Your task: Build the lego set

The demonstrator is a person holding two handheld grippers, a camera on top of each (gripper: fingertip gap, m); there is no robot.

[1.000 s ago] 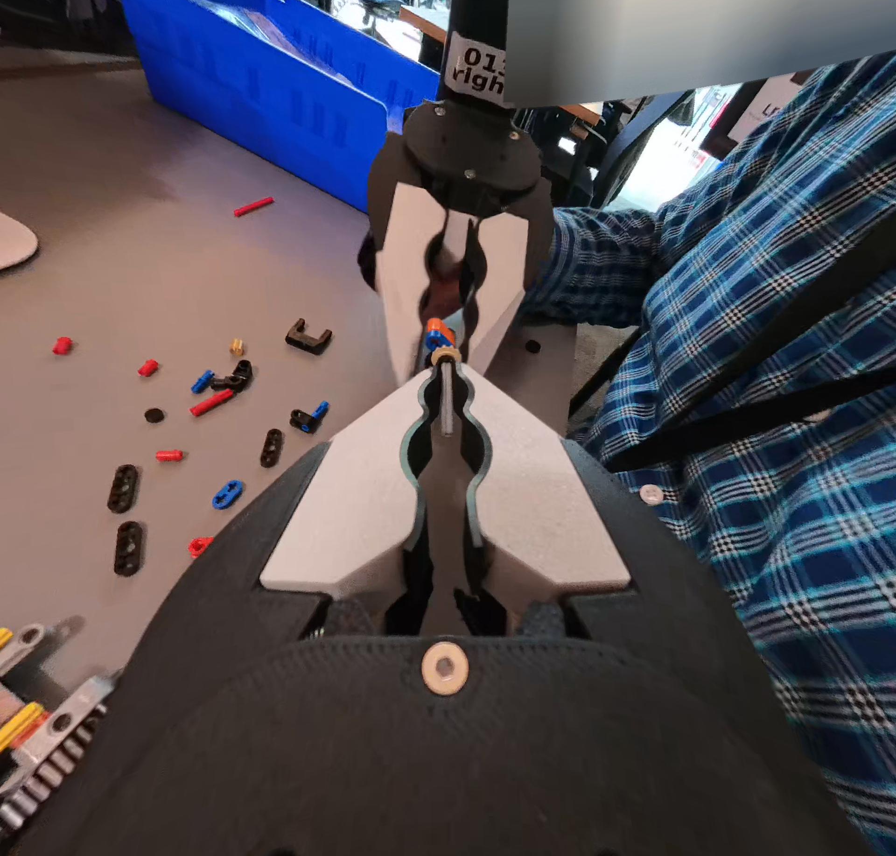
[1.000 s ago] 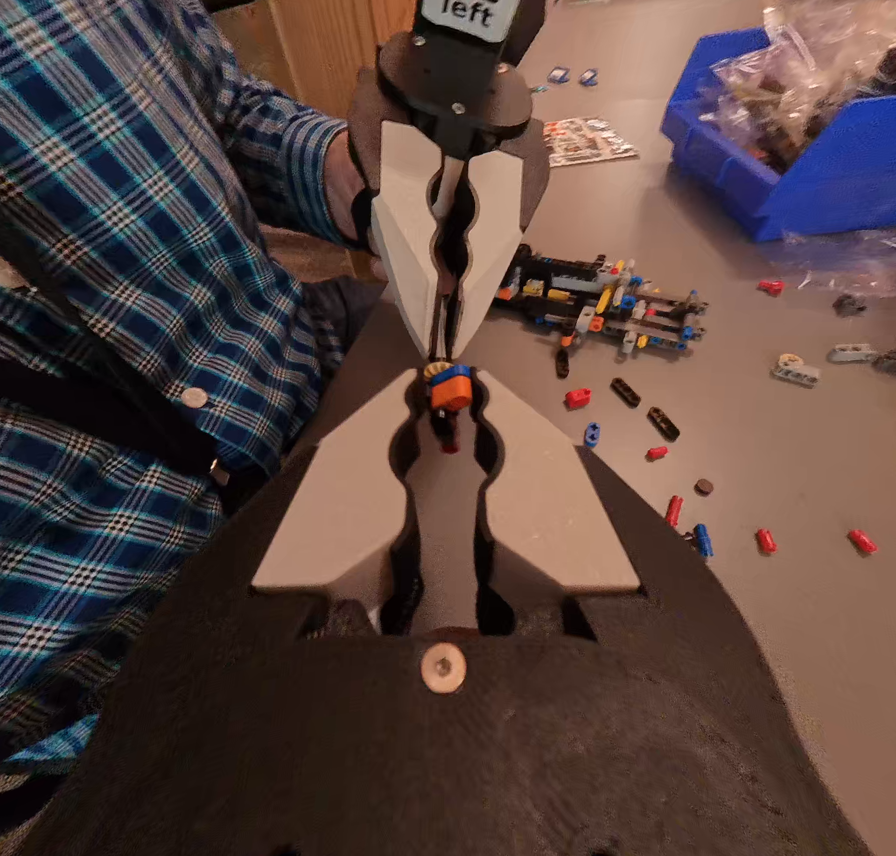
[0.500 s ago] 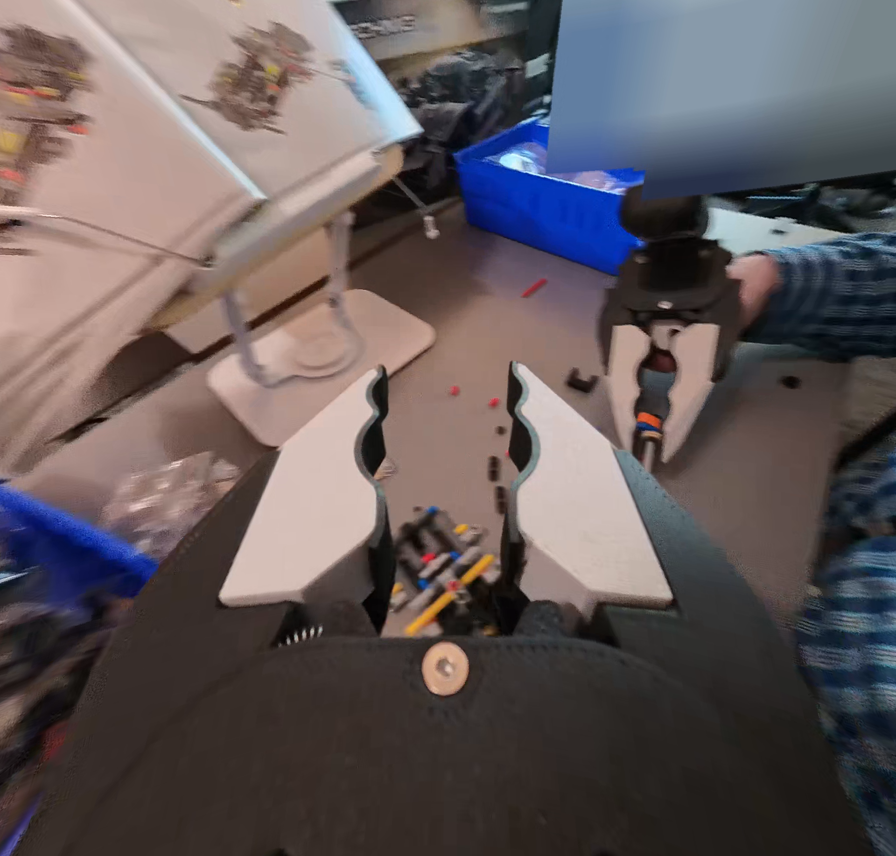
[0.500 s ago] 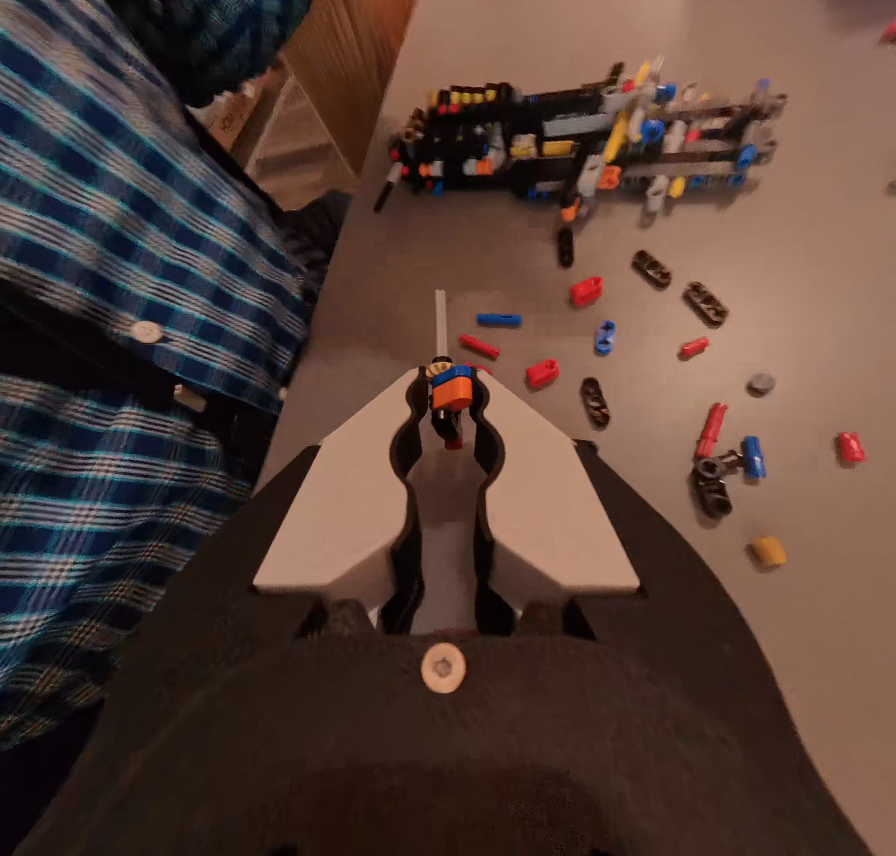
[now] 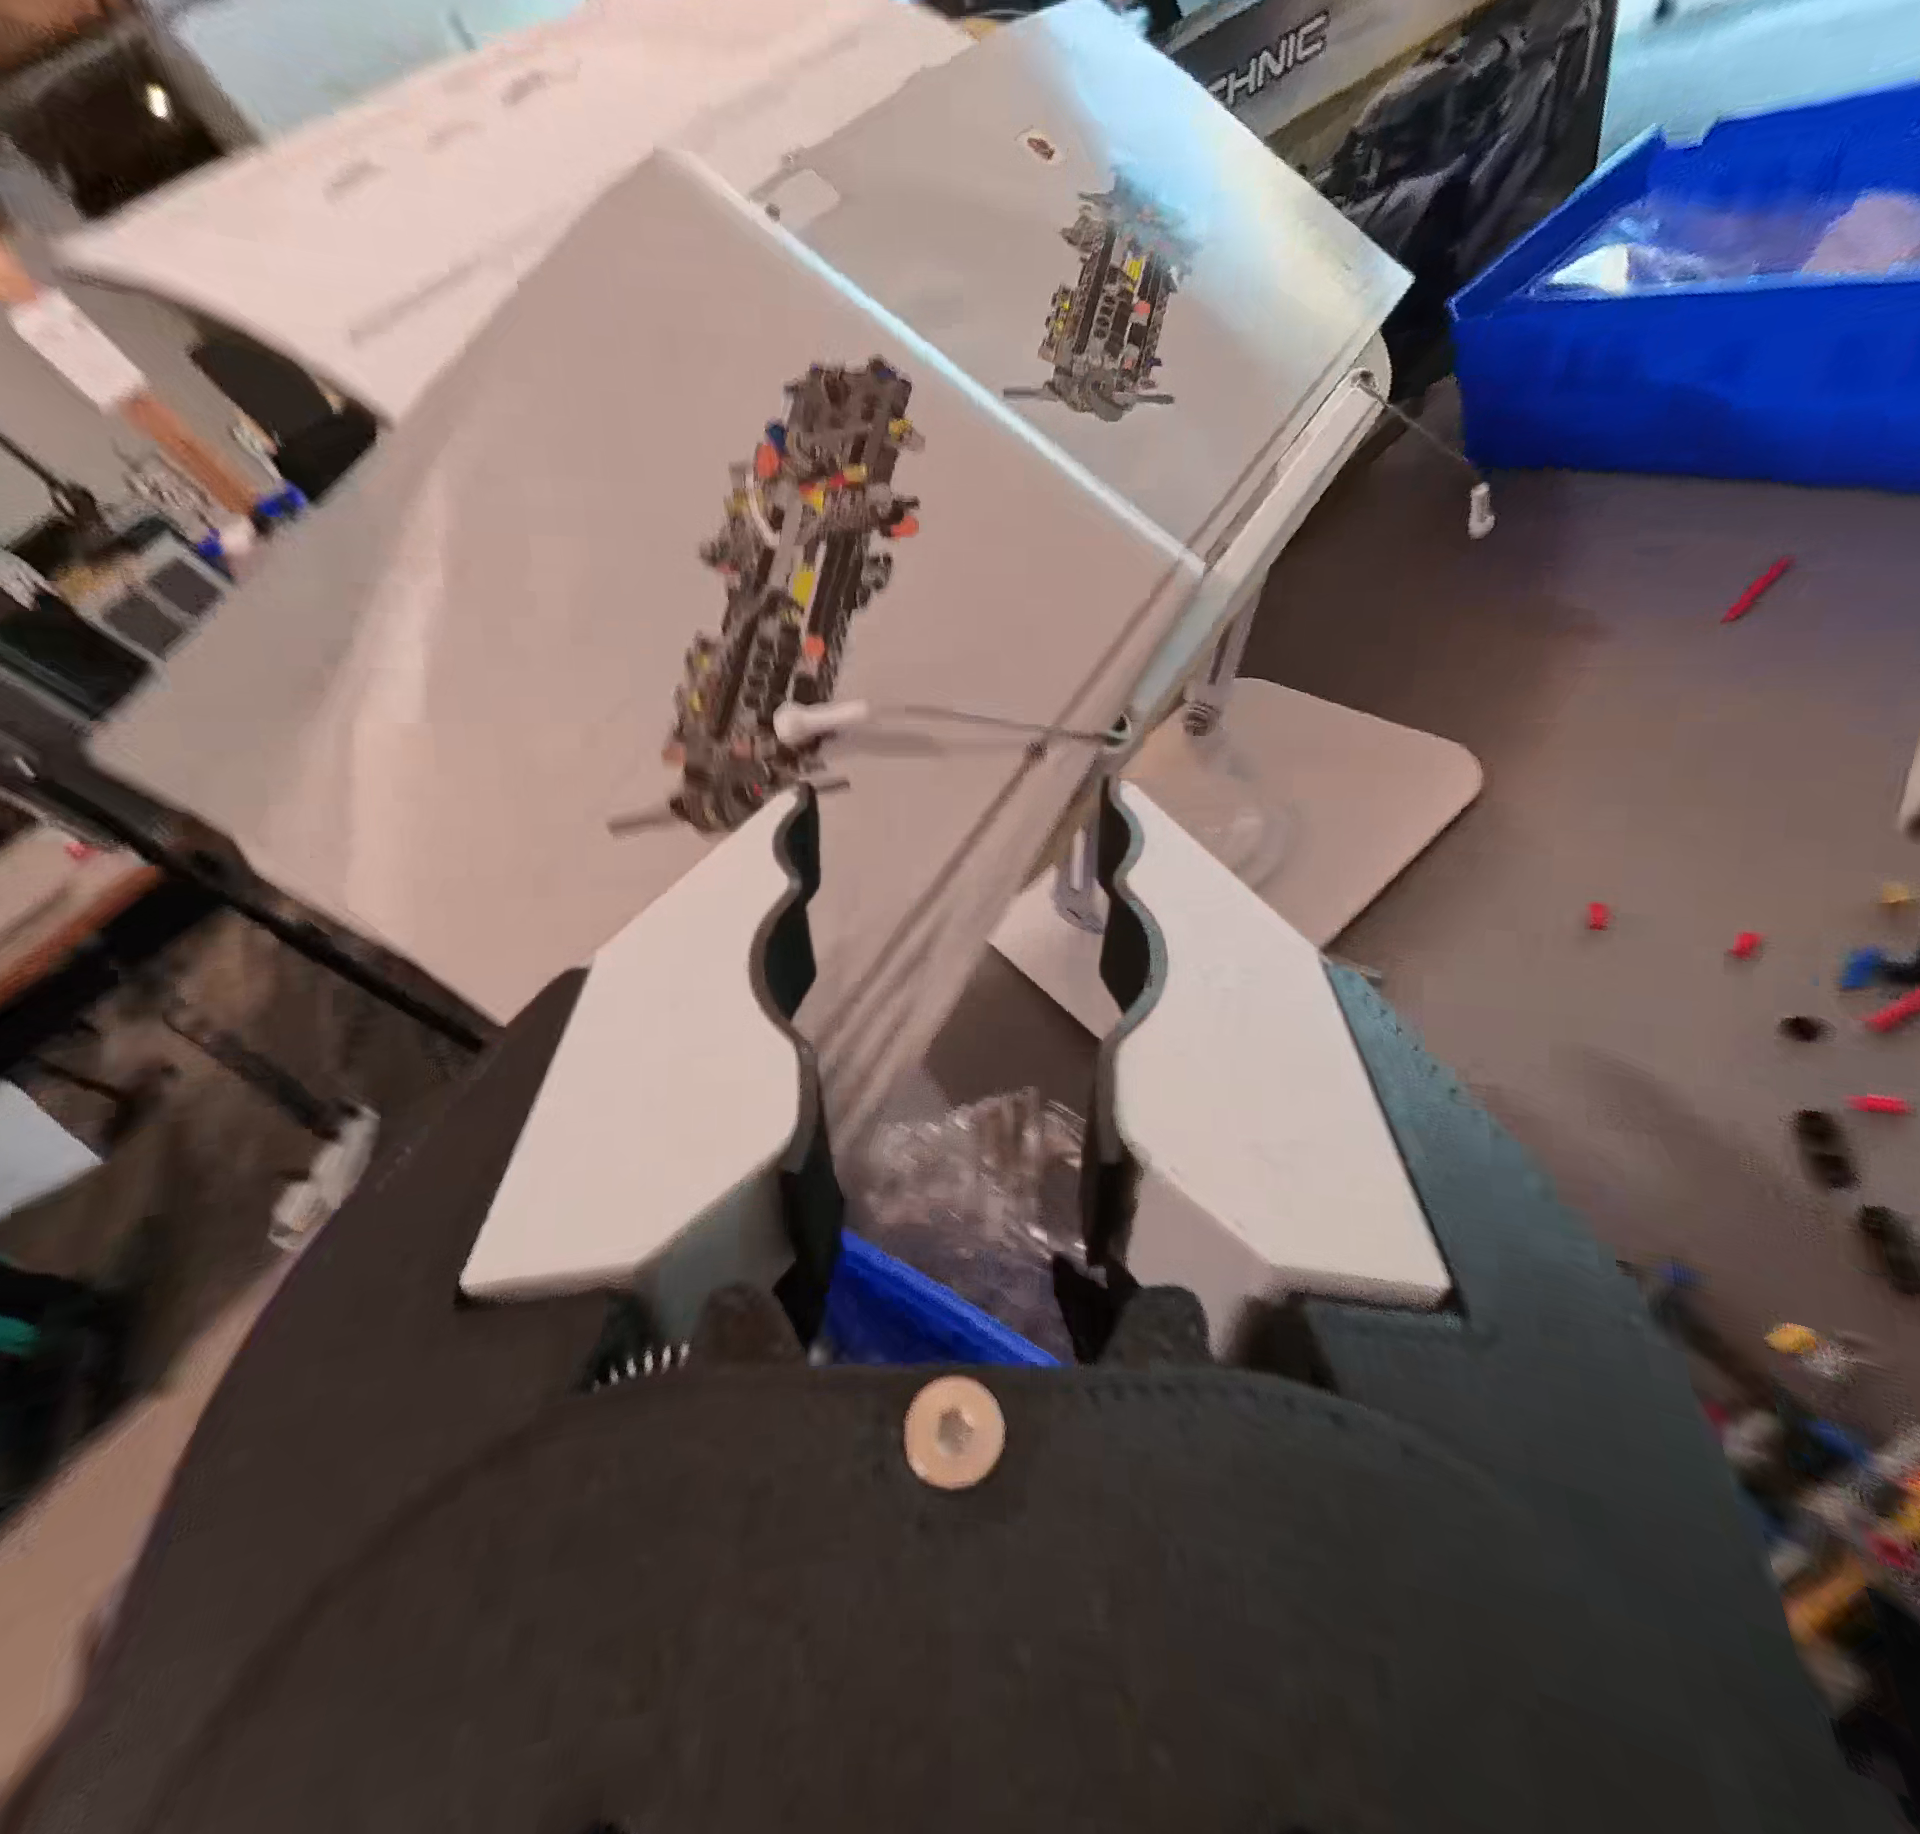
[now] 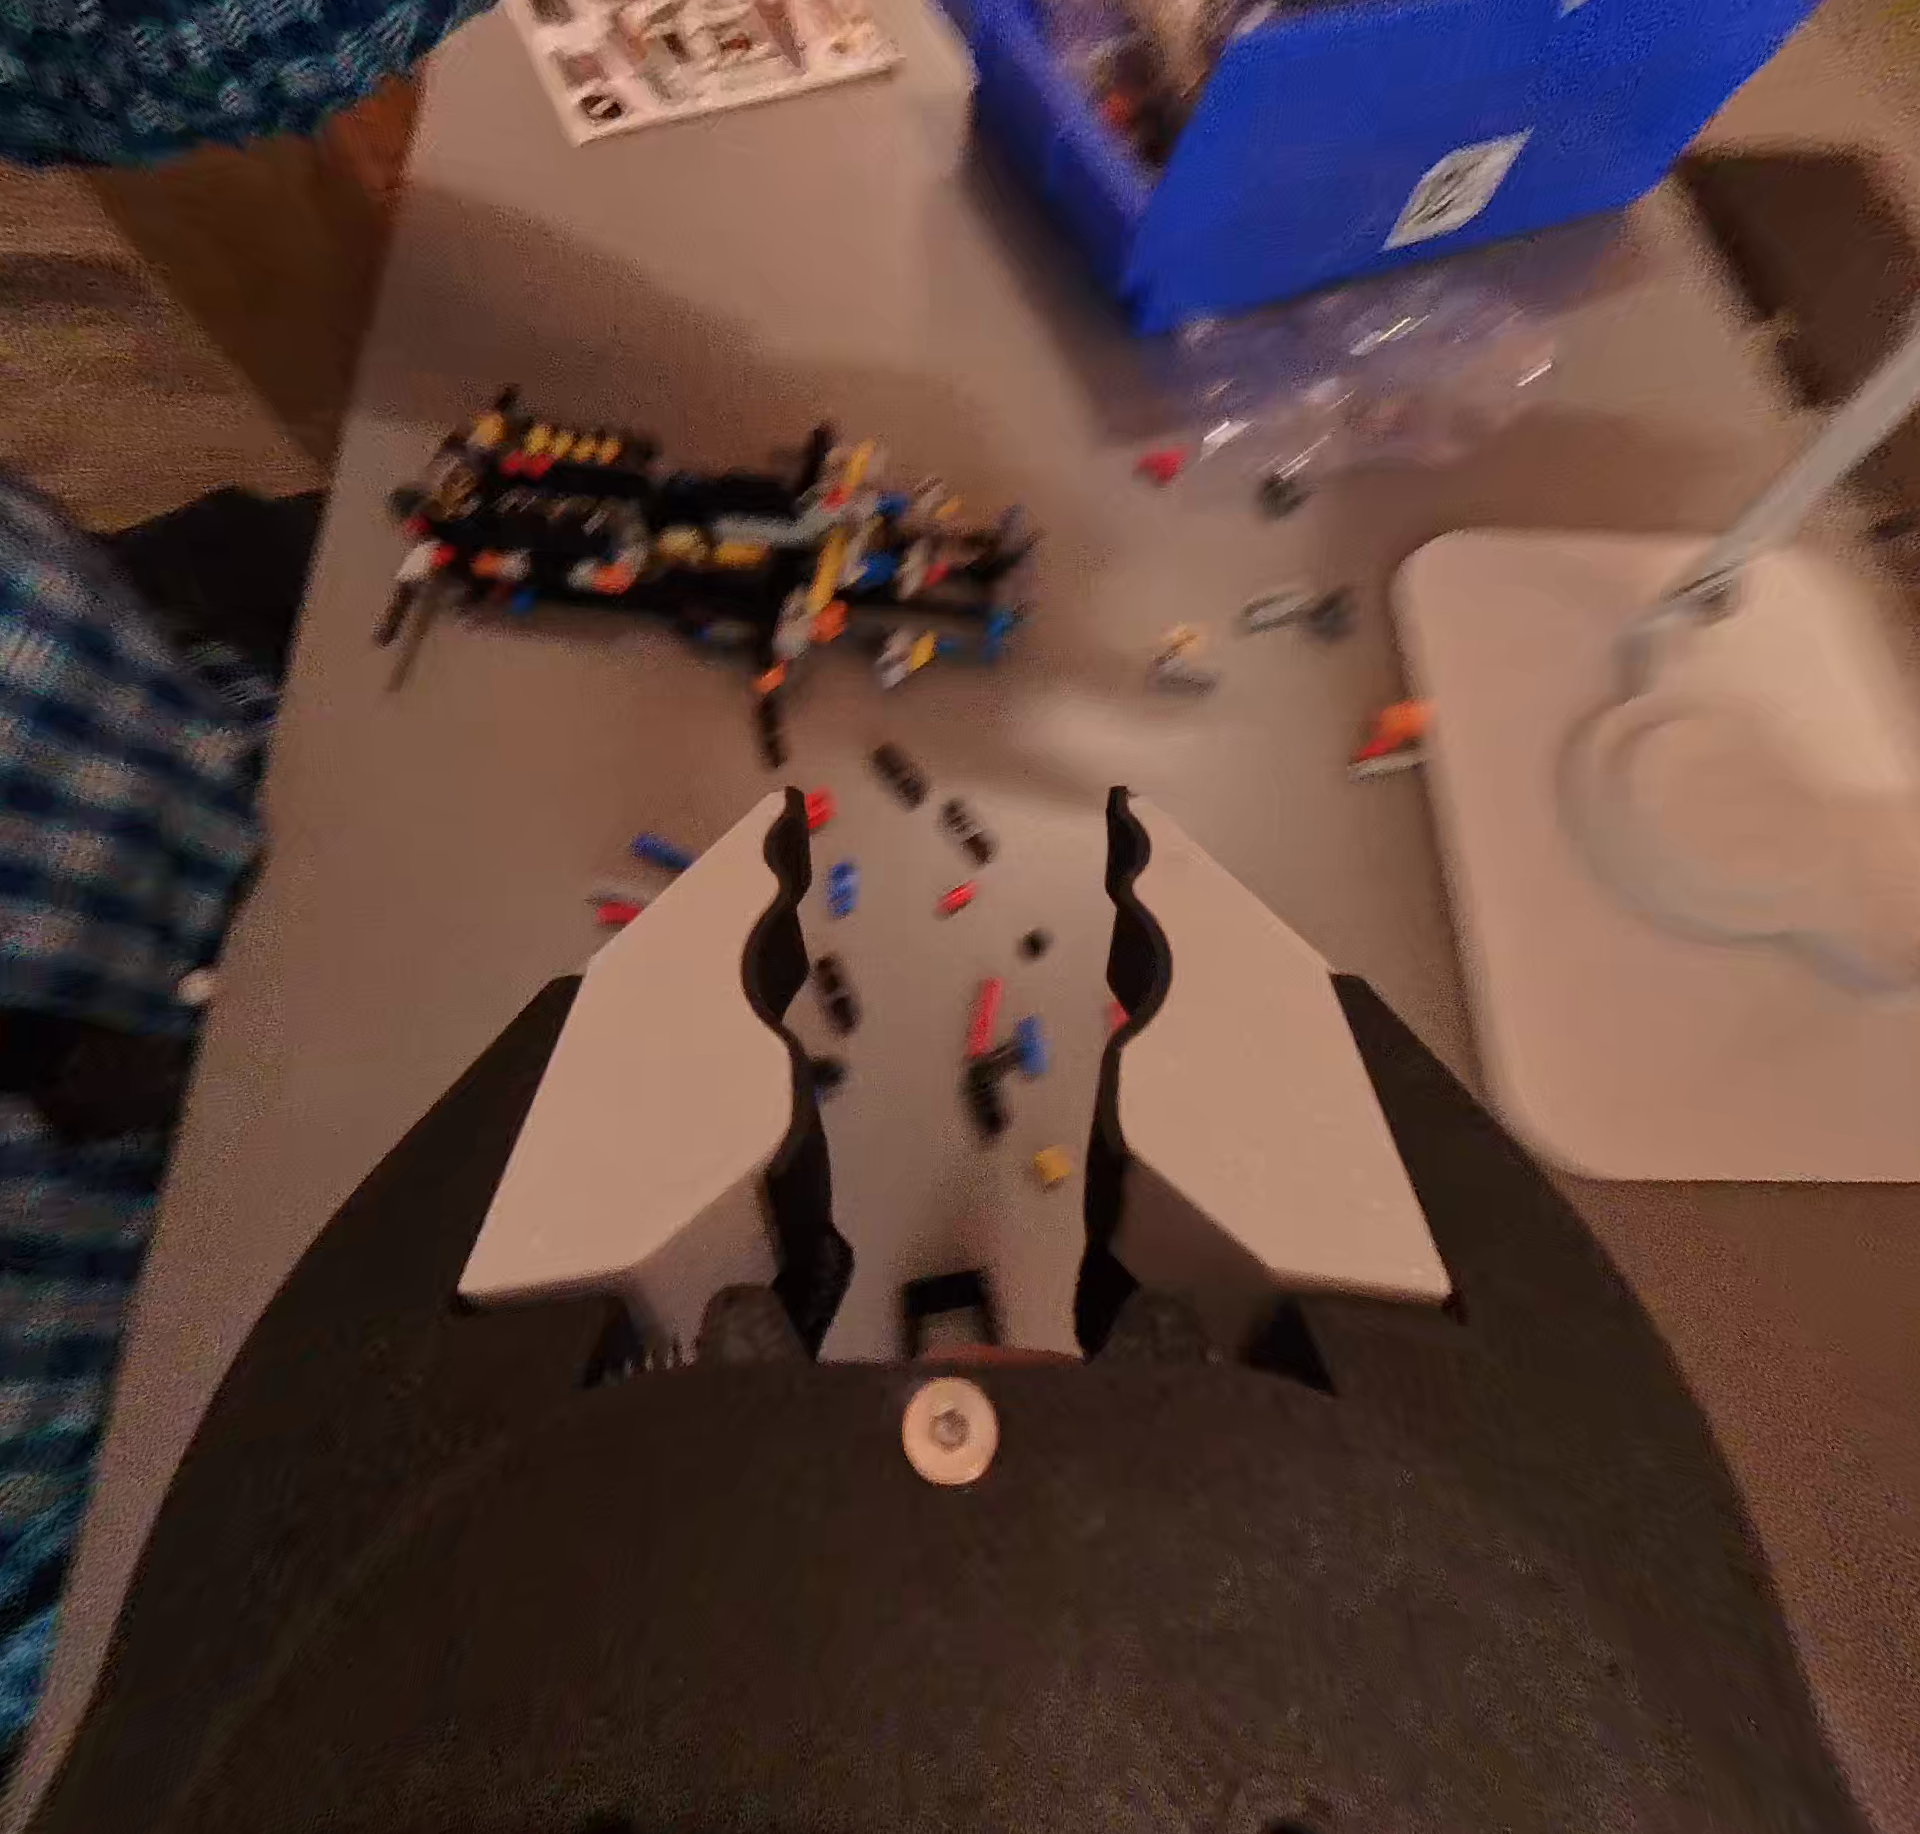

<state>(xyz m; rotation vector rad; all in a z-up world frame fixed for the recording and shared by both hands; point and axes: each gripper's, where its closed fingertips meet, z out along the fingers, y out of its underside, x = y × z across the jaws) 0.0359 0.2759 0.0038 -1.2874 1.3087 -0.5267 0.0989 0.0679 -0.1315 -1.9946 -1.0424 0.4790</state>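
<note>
Grey desk (image 6: 540, 309) takes most of the right wrist view; its near-left edge runs beside the person's plaid shirt (image 6: 94, 745), with bare desk between that edge and the parts; open instruction book (image 5: 644, 496) on a white stand fills the left wrist view, two pages showing, tilted, a thin wire arm across the lower page; stand's flat white base (image 6: 1662, 901) sits at the desk's right in the right wrist view, well apart from the build; two blue bins counted: one (image 6: 1351, 122) at the desk's far side holding clear bags, one (image 5: 1704, 330) behind the book's right edge; a third blue edge under the left tool, blurred, cannot tell if separate; one printed sheet (image 6: 707, 28) flat on the far desk; one partly built lego chassis (image 6: 707, 548), long, black with yellow, blue and orange bits, lying lengthwise mid-desk, free room on its near-left side; loose small pieces (image 6: 966, 953) scattered between chassis and right tool, roughly a dozen, black, red, blue, one yellow, blur stops an exact count; left tool (image 5: 956, 808) fingers wide apart, nothing between, raised facing the book; right tool (image 6: 956, 808) fingers wide apart, empty, above the loose pieces, not touching any.
</note>
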